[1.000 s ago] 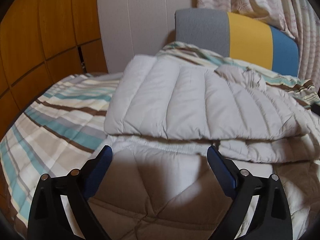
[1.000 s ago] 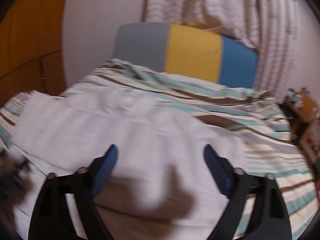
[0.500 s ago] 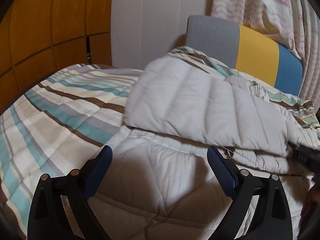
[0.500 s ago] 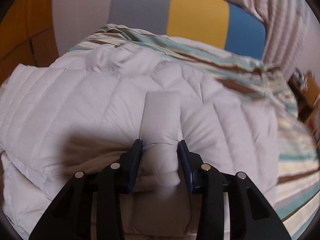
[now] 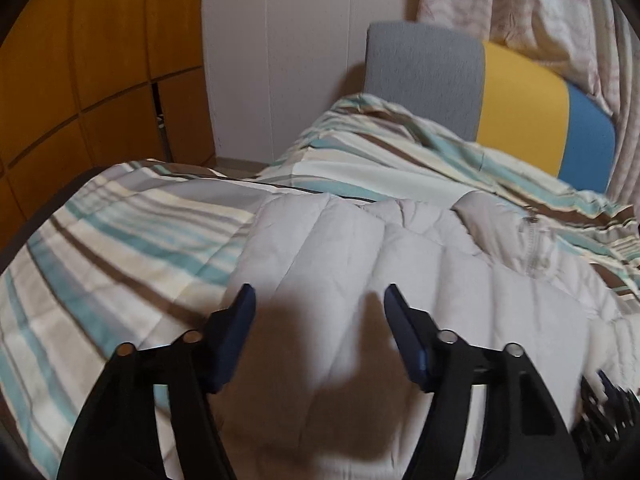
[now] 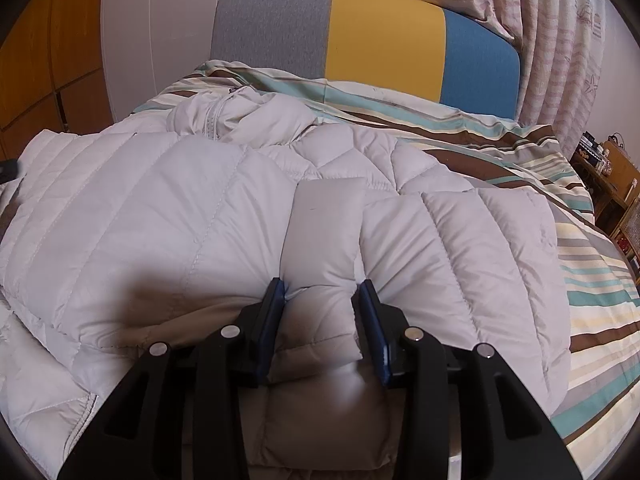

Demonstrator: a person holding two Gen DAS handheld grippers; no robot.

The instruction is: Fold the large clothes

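Observation:
A pale grey quilted puffer jacket (image 6: pixel 180 216) lies part-folded on a striped bed; it also shows in the left wrist view (image 5: pixel 400 264). My right gripper (image 6: pixel 322 292) is shut on a thick fold of the jacket at its near edge, the padding bulging between the blue pads. My left gripper (image 5: pixel 318 300) is open and empty, hovering over the jacket's left part and casting a shadow on it. The jacket's zipper and collar (image 6: pixel 216 120) lie at the far side.
The striped duvet (image 5: pixel 120 248) covers the bed. A grey, yellow and blue headboard (image 6: pixel 384 40) stands at the far end, with curtains (image 6: pixel 560 40) behind. Orange wooden cabinets (image 5: pixel 80 60) are on the left. A cluttered wooden shelf (image 6: pixel 608 176) is at the right.
My right gripper closed on the jacket fold and still holds it. My left gripper moved forward over the jacket and its fingers narrowed, though still open.

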